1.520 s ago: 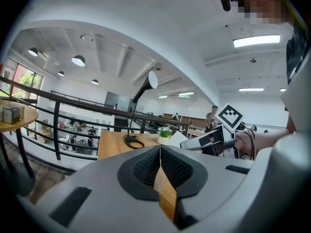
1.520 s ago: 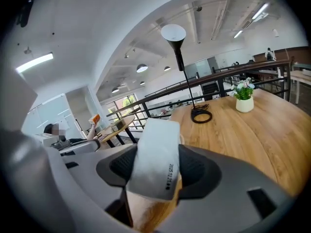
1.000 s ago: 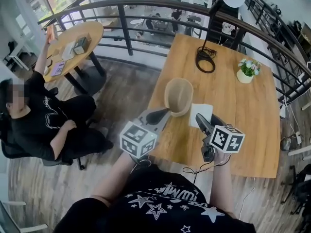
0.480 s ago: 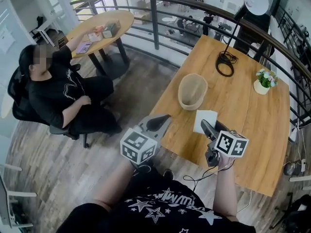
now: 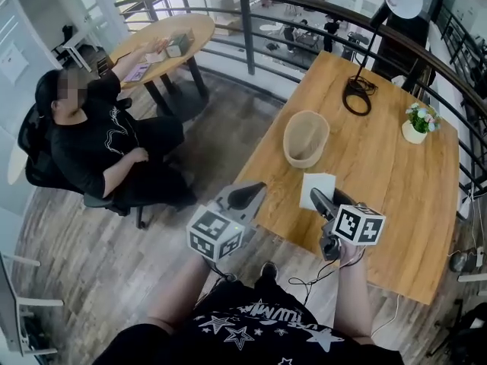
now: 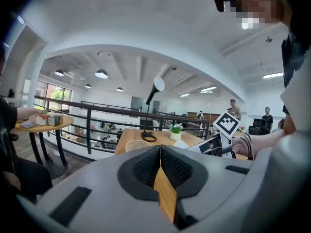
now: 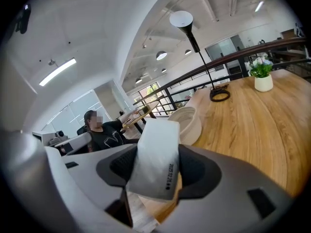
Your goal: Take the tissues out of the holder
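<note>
A white tissue pack (image 7: 156, 161) stands between the pads of my right gripper (image 7: 158, 171), which is shut on it just above the wooden table (image 5: 380, 196). In the head view the tissue pack (image 5: 318, 188) shows in front of my right gripper (image 5: 317, 200), a short way on the near side of the empty woven holder (image 5: 306, 138). That holder (image 7: 187, 123) lies just beyond the pack in the right gripper view. My left gripper (image 5: 253, 191) hovers off the table's left edge, its jaws shut with nothing between them (image 6: 159, 166).
A black desk lamp (image 5: 358, 97) and a small potted plant (image 5: 416, 122) stand at the far end of the table. A metal railing (image 5: 251, 21) runs behind it. A seated person (image 5: 99, 150) is at the left, by a round table (image 5: 163, 40).
The head view has swung, so the table sits more to the right. The right gripper and its pack lie slightly farther from the holder. The left gripper has kept its place.
</note>
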A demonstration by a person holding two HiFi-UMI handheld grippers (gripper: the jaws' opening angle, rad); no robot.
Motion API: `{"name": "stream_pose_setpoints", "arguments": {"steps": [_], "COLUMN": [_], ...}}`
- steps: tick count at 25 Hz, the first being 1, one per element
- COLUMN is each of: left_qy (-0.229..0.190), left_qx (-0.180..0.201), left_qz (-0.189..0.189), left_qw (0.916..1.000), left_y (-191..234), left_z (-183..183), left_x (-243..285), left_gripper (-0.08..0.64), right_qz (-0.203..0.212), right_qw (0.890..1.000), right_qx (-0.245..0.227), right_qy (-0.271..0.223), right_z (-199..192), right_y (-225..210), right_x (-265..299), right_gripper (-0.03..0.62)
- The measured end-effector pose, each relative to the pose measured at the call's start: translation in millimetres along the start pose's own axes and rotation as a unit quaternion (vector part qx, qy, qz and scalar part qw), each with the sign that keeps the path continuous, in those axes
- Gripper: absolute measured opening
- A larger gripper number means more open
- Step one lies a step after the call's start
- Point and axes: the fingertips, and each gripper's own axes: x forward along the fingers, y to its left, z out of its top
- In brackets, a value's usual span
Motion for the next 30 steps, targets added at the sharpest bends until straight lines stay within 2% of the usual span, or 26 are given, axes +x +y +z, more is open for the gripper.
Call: {"name": "stream_pose_setpoints", "arguments": {"steps": [8,17,30], "left_qy": [-0.007,-0.022,-0.028], "left_qx": [-0.007,0.003,0.005], "left_qz": [-0.028,-0.045,-0.081], "left_qw": [0.9996,0.9988,0.9963], "left_y": [-6,-18,-50], "left_z": [-11,-16,-53], "left_x": [-32,-130,-263], "left_gripper": [0.015,0.015,0.015], "right_qz": [-0.020,-0.022,-0.052], "right_qw": [1.000,0.999,0.998], "right_qx": [0.000,-0.010,-0.021], "right_qy": [-0.005,-0.025,-0.035], "right_z": [-24,-69,-170], "right_y": [32,123,225], "right_x": [-12,-44,-104], "right_gripper": [0.262,0.262,0.262]}}
